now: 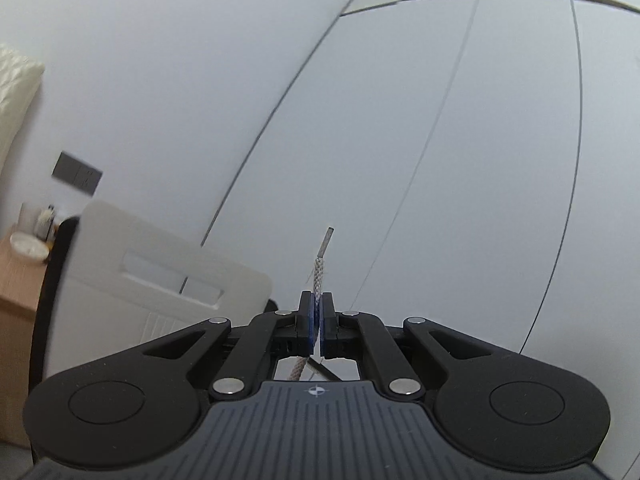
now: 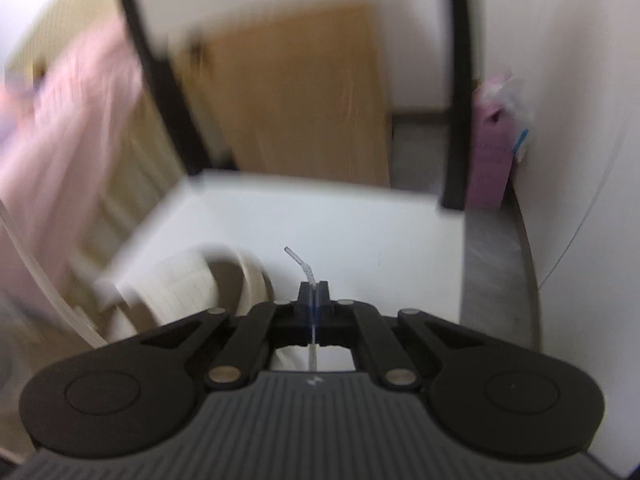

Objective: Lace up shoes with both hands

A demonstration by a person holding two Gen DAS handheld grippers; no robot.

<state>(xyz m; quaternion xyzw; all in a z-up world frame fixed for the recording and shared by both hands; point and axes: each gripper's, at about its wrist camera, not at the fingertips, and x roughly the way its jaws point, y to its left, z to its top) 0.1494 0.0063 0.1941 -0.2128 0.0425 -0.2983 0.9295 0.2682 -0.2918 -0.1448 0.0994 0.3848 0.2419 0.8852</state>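
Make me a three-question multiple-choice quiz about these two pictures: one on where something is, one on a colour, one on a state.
1. Where is the beige mesh shoe in the right wrist view?
A. left of the gripper's fingertips, on the white table
B. hanging on the wall
C. on the floor, right

2. What colour is the stiff tip of the grey braided shoelace end held by the left hand-held gripper?
A. red
B. dark grey
C. yellow

3. What state is the right hand-held gripper in?
A. wide open, empty
B. shut on a pale shoelace end
C. shut on the shoe

Answers:
1 A: the shoe lies on the white table, left of the fingertips.
2 B: a dark grey tip tops the braid.
3 B: the pale shoelace end sticks out past its closed pads.
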